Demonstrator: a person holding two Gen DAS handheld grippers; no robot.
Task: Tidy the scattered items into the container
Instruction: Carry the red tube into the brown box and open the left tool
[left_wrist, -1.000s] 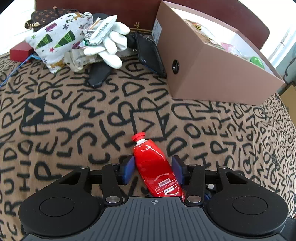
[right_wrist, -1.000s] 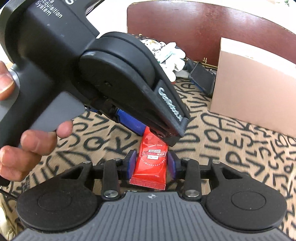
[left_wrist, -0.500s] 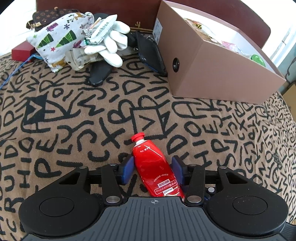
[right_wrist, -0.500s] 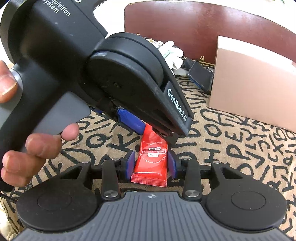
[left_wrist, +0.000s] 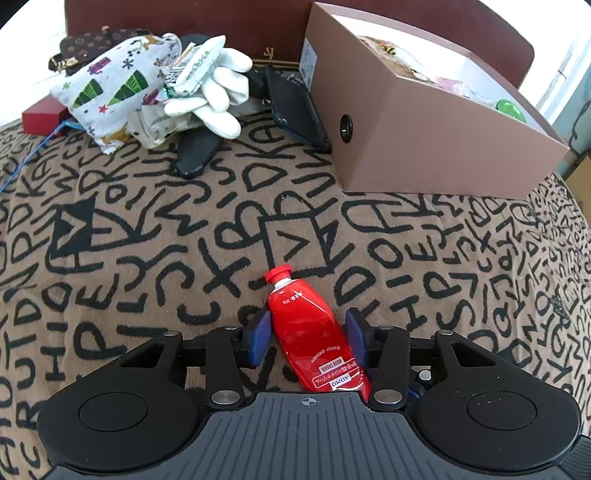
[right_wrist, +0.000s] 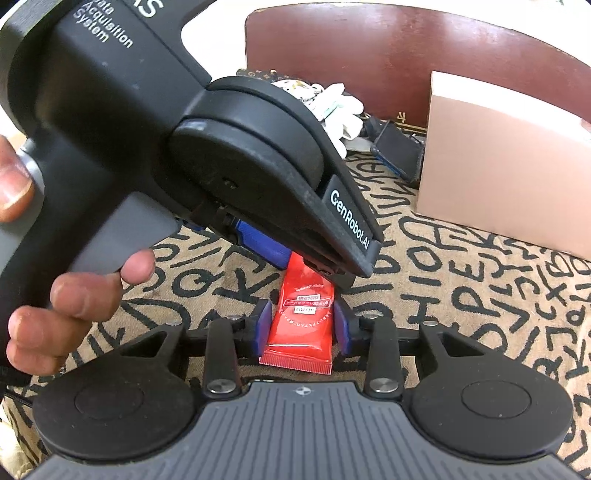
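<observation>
A red hand-cream tube (left_wrist: 306, 328) lies on the letter-patterned blanket, cap pointing away from me. My left gripper (left_wrist: 308, 332) straddles the tube's body. Its jaws are closing, the left blue pad (left_wrist: 260, 336) at the tube's side and a thin gap at the right pad. In the right wrist view my right gripper (right_wrist: 301, 328) is shut on the tube's (right_wrist: 304, 321) flat crimped end. The left gripper (right_wrist: 306, 264), held by a hand (right_wrist: 66, 299), reaches over the tube from the upper left. The brown open box (left_wrist: 424, 122) stands far right with several items inside.
A pile lies at the far left: a Christmas-print pouch (left_wrist: 110, 85), white gloves (left_wrist: 218, 92), a black phone (left_wrist: 295, 107), a black case (left_wrist: 194, 155), a red box (left_wrist: 40, 118) and a brown monogram purse (left_wrist: 92, 44). A dark red headboard (right_wrist: 369, 55) runs behind.
The left gripper's pads have drawn slightly closer around the tube. The tube and both hands have stayed where they were.
</observation>
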